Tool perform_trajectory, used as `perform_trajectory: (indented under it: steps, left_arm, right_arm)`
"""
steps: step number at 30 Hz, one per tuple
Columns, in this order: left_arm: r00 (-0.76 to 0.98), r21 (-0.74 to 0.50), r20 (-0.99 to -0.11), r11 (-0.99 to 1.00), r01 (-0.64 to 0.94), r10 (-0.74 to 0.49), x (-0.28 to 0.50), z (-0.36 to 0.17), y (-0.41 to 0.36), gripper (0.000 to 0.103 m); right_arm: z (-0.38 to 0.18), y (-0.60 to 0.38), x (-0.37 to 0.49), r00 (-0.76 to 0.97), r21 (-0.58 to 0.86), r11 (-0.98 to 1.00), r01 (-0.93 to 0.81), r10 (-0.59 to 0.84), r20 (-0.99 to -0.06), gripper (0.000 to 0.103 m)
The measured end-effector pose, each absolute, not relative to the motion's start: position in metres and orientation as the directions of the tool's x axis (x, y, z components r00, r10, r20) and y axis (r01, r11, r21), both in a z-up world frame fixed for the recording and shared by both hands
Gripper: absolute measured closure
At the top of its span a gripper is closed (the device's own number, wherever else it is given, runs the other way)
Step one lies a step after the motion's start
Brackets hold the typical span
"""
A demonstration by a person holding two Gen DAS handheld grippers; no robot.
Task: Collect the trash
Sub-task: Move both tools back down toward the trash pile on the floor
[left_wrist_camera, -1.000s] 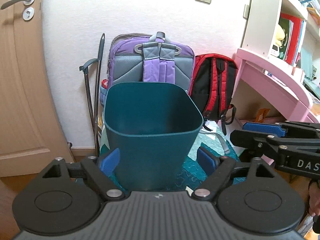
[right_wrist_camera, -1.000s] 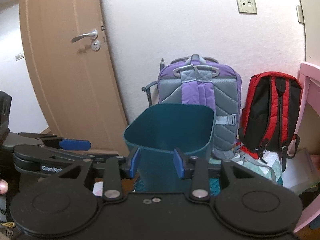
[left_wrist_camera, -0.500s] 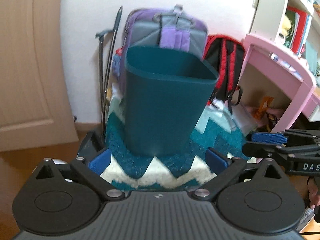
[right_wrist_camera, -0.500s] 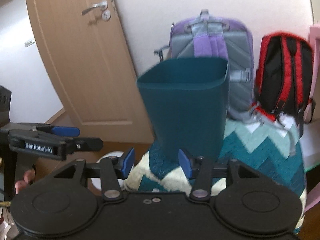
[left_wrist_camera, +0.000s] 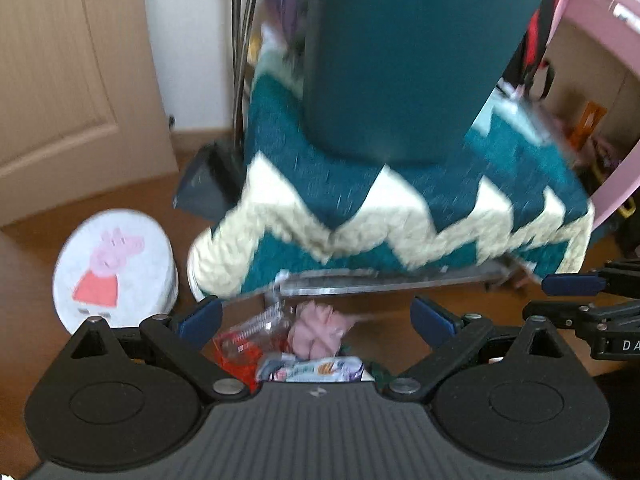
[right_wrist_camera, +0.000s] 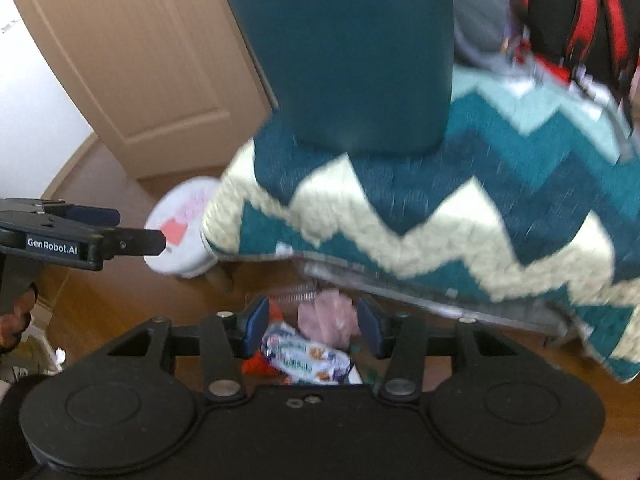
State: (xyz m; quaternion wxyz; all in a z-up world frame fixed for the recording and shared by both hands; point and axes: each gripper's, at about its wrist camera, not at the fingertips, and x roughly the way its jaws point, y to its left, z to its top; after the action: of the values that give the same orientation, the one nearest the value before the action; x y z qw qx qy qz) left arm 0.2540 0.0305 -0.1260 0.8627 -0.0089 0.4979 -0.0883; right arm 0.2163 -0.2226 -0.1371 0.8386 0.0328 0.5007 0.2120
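With both grippers tipped steeply toward the wooden floor (left_wrist_camera: 400, 312), a small heap of litter sits framed between their blue-padded fingers (left_wrist_camera: 200, 316). The left gripper (left_wrist_camera: 316, 316) has its fingers spread wide and grips nothing; the right gripper (right_wrist_camera: 312, 326) also stands open, its narrower gap bracketing the same pile in the right wrist view without touching it.

The trash lies on the floor just in front of a low platform draped in a teal-and-cream zigzag blanket (left_wrist_camera: 400, 216): a crumpled pink tissue (left_wrist_camera: 316, 326), a clear-and-red plastic wrapper (left_wrist_camera: 248, 340) and a printed snack packet (left_wrist_camera: 312, 368), bunched together and partly hidden by the gripper bodies.

Above them, a dark teal bin (left_wrist_camera: 400, 60) stands upright on the blanket, apparently set there as the destination, close enough that each piece need only be lifted and dropped in. The open fingers suggest a pick-up is about to begin, not yet made; which item goes first cannot be told.

A round white stool top with a pink cartoon pig (left_wrist_camera: 112, 268) rests on the floor to the left of the platform, clear of the pile. Motion blur softens the blanket and bin.
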Motion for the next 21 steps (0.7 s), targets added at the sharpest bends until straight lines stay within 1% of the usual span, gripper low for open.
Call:
perform_trajectory:
  steps: [3,6,21]
  left_arm:
    - [0.450,-0.086,-0.883,0.988,0.129,-0.135,0.264,-0.161,0.038,0.002]
    - [0.419,-0.052,-0.903,0.992,0.116,-0.096,0.275,-0.194,0.046,0.002]
    - [0.242,-0.044,-0.968,0.994,0.102,-0.067,0.314,-0.343,0.089,0.003]
  right_arm:
    - [-0.175,-0.216,0.222,0.347,0.274,0.909,-0.314,0.379,-0.858,0.054]
    - [-0.207,-0.206,0.225,0.288,0.252,0.909,-0.333,0.353,-0.890,0.054]
    - [-0.342,-0.157,0.254,0.081,0.195,0.850,-0.489,0.267,-0.960,0.055]
